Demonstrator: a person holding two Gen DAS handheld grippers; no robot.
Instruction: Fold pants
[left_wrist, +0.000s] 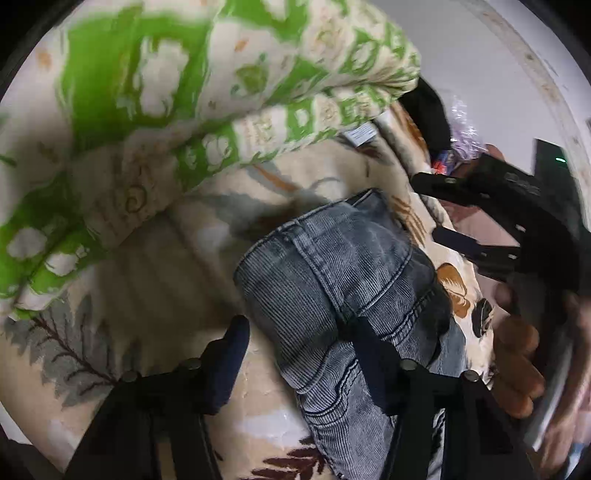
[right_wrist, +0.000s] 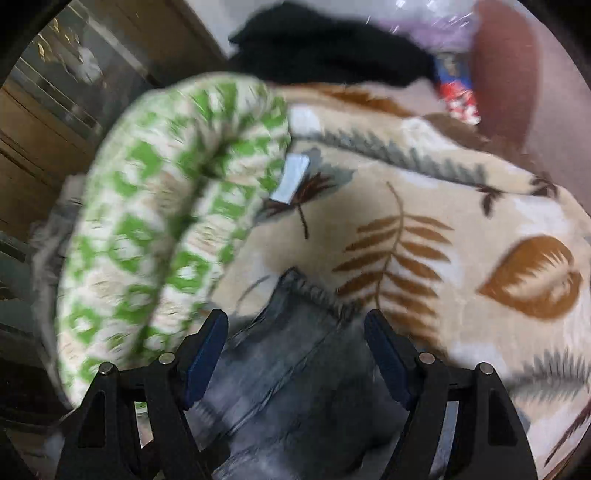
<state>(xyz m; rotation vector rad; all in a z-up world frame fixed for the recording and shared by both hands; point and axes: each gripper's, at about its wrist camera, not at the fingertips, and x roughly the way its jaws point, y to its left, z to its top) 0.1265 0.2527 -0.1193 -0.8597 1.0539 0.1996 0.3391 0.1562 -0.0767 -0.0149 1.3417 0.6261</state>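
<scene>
Grey-blue corduroy-like denim pants (left_wrist: 332, 266) lie bunched on a cream leaf-print blanket (left_wrist: 166, 277). My left gripper (left_wrist: 295, 328) points down at them. Its left finger (left_wrist: 232, 343) stands on the blanket beside the pants' edge. Its right finger (left_wrist: 358, 343) lies on the denim, so a fold sits between the jaws with a small gap on the left side. My right gripper (right_wrist: 295, 332) hangs open just above the pants (right_wrist: 295, 369), in a blurred view. In the left wrist view that right gripper (left_wrist: 428, 206) shows at the right, held by a hand (left_wrist: 517, 350).
A folded green-and-white patterned quilt (left_wrist: 184, 92) lies along the blanket's far side, close to the pants (right_wrist: 155, 221). A black garment (right_wrist: 332, 48) and colourful packets sit beyond the blanket (right_wrist: 443, 206). A wooden cabinet stands at the left of the right wrist view.
</scene>
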